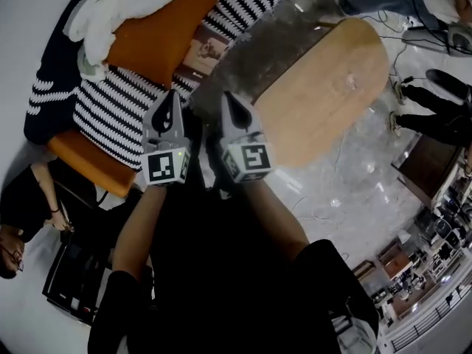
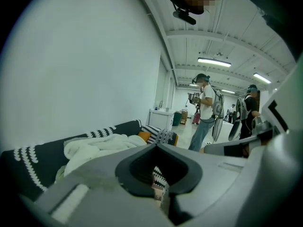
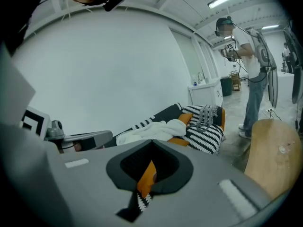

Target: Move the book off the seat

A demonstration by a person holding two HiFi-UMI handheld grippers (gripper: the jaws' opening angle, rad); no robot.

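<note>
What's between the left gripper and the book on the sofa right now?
Only the black-and-white striped blanket. The head view shows nothing else between the left gripper and the book.

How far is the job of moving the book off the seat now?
Done: nothing yet; the book lies on the sofa seat beside the orange cushion. In hand: nothing; the left gripper and right gripper are shut and empty, short of the book. To do: reach it, grasp it, lift it off.

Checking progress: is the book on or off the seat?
On: the book lies flat on the seat, between the orange cushion and the striped blanket.
</note>
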